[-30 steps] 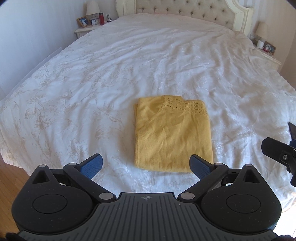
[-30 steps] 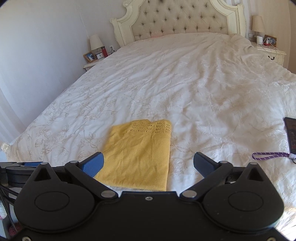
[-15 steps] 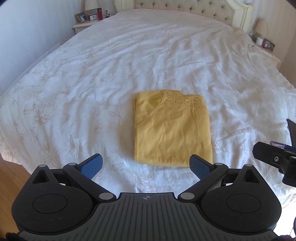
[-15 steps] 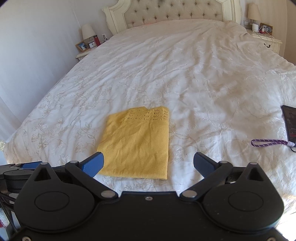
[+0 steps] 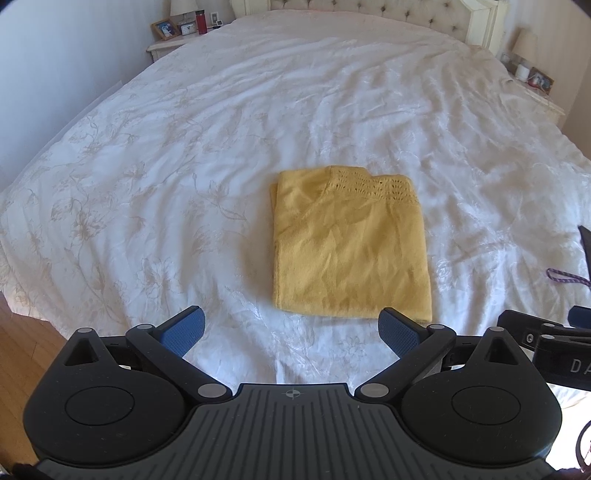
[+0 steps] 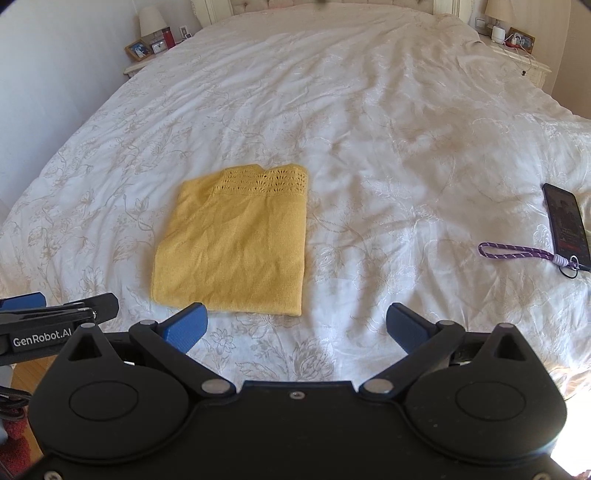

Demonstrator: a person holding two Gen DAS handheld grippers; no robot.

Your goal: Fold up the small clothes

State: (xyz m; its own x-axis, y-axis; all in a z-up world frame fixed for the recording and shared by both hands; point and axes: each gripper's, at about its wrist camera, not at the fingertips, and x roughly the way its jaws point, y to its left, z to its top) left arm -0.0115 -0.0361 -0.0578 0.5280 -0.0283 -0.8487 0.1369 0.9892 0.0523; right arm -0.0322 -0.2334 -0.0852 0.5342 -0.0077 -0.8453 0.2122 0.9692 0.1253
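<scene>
A yellow knit garment [image 5: 351, 247] lies folded into a neat rectangle on the white bedspread [image 5: 184, 155], its lace-patterned edge toward the headboard. The same yellow garment [image 6: 236, 243] appears left of centre in the right wrist view. My left gripper [image 5: 291, 328] is open and hangs above the bed's near edge, short of the garment, with nothing between its blue pads. My right gripper [image 6: 297, 326] is open too, held back from the garment's near right corner. Each gripper shows at the edge of the other's view.
A dark phone [image 6: 565, 221] with a purple wrist strap [image 6: 517, 253] lies on the bedspread to the right. Nightstands with lamps and picture frames flank the tufted headboard [image 5: 424, 11]. Wooden floor [image 5: 18, 332] shows at the lower left.
Both grippers have risen and drawn back from the garment, staying open. The garment lies as before, now farther from the fingers in both views.
</scene>
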